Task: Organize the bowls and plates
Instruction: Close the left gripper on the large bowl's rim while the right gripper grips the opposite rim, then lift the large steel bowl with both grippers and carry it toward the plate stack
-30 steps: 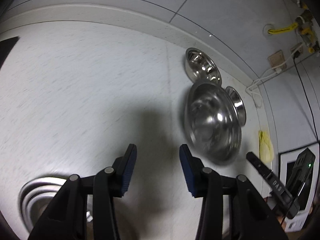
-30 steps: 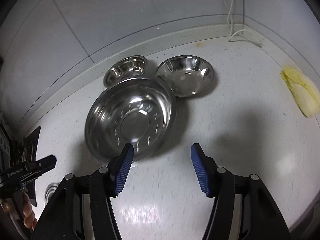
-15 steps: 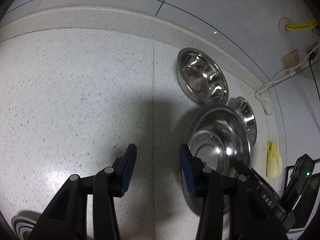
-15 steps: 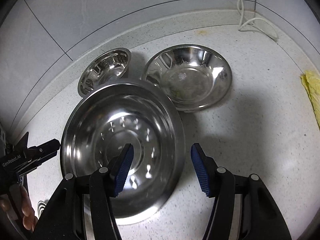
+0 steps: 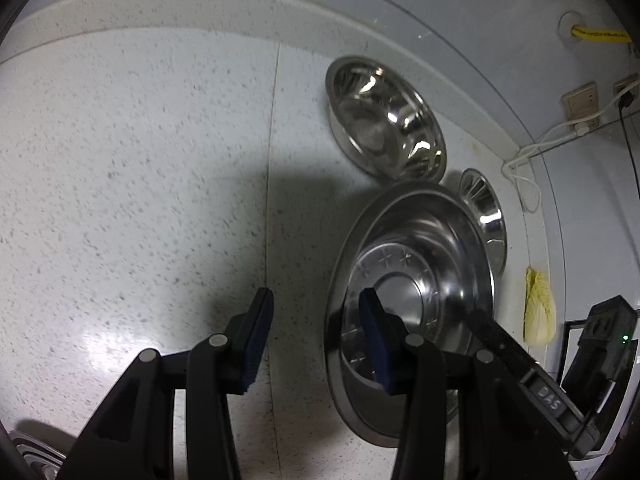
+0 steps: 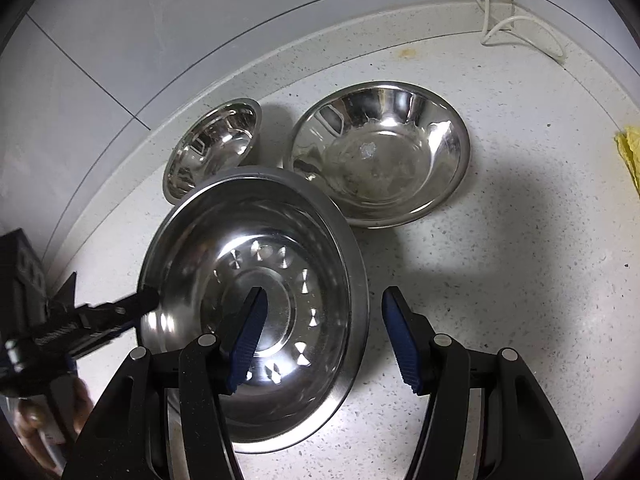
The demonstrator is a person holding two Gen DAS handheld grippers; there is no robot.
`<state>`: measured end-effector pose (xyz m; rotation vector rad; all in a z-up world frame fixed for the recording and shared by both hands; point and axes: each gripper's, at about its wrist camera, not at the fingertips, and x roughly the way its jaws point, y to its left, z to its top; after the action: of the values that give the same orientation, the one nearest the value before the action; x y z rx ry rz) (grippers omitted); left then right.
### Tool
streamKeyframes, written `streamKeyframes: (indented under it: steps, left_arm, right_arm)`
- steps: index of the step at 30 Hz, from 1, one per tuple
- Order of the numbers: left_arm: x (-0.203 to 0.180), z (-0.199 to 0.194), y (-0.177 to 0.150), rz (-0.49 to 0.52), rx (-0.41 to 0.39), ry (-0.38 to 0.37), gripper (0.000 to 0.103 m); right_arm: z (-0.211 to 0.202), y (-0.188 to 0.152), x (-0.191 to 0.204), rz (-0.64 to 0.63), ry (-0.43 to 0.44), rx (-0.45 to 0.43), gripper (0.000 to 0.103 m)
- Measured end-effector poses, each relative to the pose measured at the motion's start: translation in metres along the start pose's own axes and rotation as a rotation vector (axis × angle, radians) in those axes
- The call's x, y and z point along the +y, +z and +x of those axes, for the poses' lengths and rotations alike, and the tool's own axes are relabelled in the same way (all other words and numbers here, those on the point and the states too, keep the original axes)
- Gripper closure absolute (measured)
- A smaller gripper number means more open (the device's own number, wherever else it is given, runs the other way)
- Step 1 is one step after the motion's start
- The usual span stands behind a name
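Plate [image 6: 256, 320], big and steel, sits on the counter [image 6: 520, 300] at 6 o'clock of both bowls. My right gripper [image 6: 320, 340] straddles its rim, jaws just widening, pinching nothing; left gripper [image 5: 316, 340] likewise spread. Next: pinch the rim.

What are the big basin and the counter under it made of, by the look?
Big basin: seemingly polished stainless steel, with mirror-like glare and an embossed ring of marks around its base. Counter: looks like speckled white stone or composite, with a glossy sheen.
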<state>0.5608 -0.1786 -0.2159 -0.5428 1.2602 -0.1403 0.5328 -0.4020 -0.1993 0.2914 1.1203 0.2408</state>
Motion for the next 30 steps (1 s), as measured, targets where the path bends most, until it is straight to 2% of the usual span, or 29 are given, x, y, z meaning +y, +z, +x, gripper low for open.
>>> streamKeyframes:
  steps: [1,3,5,14,17,18,19,21,22,23,24,26,30]
  left_arm:
    - [0.000,0.002,-0.001,0.000,0.003,0.002,0.060]
    - [-0.001,0.003,-0.002,0.003,0.001,0.009,0.060]
    - [-0.003,0.005,-0.003,0.012,0.001,0.017,0.060]
    - [-0.008,0.014,-0.004,0.034,0.003,0.048,0.060]
    - [-0.011,0.017,-0.004,0.050,-0.001,0.041,0.065]
    - [-0.012,0.017,-0.003,0.058,-0.002,0.039,0.077]
    - [-0.012,0.018,-0.003,0.061,0.001,0.038,0.080]
    - [-0.008,0.017,-0.004,0.062,0.004,0.030,0.091]
    - [-0.008,0.017,-0.004,0.069,0.005,0.022,0.092]
    - [-0.008,0.017,-0.006,0.073,0.002,0.020,0.095]
    - [-0.007,0.016,-0.007,0.073,-0.004,0.028,0.095]
    - [-0.005,0.012,-0.008,0.063,-0.002,0.013,0.095]
    - [-0.006,-0.006,-0.018,0.066,-0.025,-0.010,0.095]
  right_arm:
    - [-0.001,0.000,-0.001,-0.001,0.005,0.001,0.041]
    - [-0.002,0.001,0.000,-0.008,-0.004,-0.008,0.022]
    - [-0.004,0.001,-0.002,-0.012,-0.024,-0.017,0.018]
    - [0.002,-0.002,-0.008,-0.010,-0.021,0.001,0.018]
    - [0.005,-0.001,-0.003,-0.024,-0.031,0.001,0.018]
    - [0.005,-0.001,-0.002,-0.033,-0.041,-0.004,0.021]
    - [0.005,-0.001,0.000,-0.041,-0.049,-0.011,0.025]
    - [0.007,-0.002,0.003,-0.047,-0.054,0.000,0.057]
    - [0.009,-0.002,0.005,-0.054,-0.063,0.006,0.065]
    - [0.010,-0.003,0.007,-0.064,-0.077,0.010,0.079]
    - [0.012,-0.004,0.010,-0.076,-0.097,0.013,0.085]
    - [0.012,-0.006,0.010,-0.081,-0.122,0.005,0.092]
    - [0.004,-0.010,0.009,-0.066,-0.103,-0.012,0.092]
